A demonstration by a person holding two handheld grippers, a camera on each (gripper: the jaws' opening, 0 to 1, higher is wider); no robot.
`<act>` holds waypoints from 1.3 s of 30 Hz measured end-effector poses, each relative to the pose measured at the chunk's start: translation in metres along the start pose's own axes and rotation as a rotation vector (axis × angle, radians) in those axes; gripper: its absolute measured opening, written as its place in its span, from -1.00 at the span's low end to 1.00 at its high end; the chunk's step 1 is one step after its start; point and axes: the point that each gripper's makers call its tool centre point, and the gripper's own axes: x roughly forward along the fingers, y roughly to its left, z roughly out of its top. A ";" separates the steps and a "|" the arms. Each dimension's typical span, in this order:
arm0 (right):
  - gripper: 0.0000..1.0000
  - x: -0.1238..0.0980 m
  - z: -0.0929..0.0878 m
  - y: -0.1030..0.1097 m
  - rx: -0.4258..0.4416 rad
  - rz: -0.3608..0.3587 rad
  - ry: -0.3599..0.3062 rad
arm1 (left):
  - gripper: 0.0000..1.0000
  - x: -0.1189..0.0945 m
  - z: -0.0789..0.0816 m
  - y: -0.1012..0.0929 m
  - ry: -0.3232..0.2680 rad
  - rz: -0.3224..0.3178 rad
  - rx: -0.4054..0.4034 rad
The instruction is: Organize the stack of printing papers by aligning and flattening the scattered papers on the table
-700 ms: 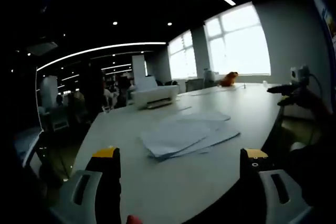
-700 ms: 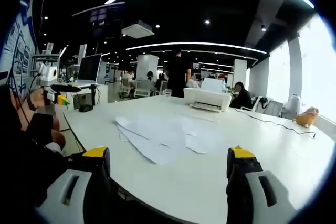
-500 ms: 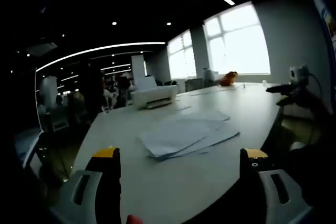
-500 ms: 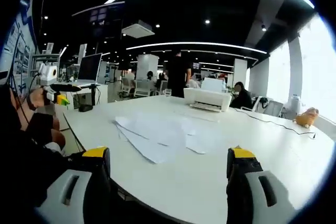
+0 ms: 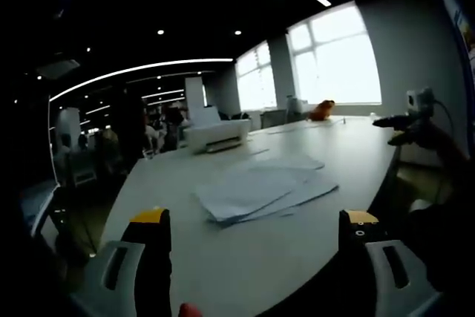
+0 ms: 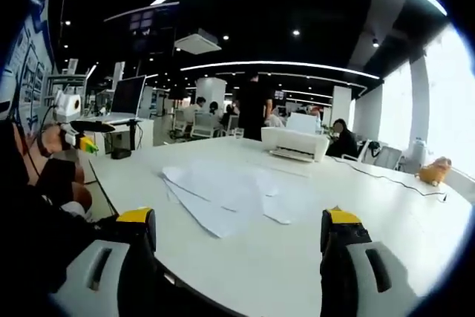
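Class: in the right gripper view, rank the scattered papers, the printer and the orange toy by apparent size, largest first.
1. scattered papers
2. printer
3. orange toy
The papers lie nearer the camera, so true sizes stay unsure.

The papers lie fanned on the worktop, overlapping. The printer stands behind them. A toy sits at the far worktop edge.

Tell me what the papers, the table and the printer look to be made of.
Papers: thin matte white sheets, lying flat and fanned. Table: smooth white top, probably laminate, with a soft sheen. Printer: white casing, likely plastic; too distant to be sure.
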 end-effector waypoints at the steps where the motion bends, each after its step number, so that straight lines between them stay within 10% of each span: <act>1: 0.74 0.001 0.000 0.000 -0.001 0.001 -0.001 | 0.92 0.000 0.000 0.000 0.000 0.000 0.001; 39: 0.73 0.055 0.012 0.013 -0.013 0.081 0.006 | 0.91 -0.001 0.008 -0.002 -0.018 0.002 0.022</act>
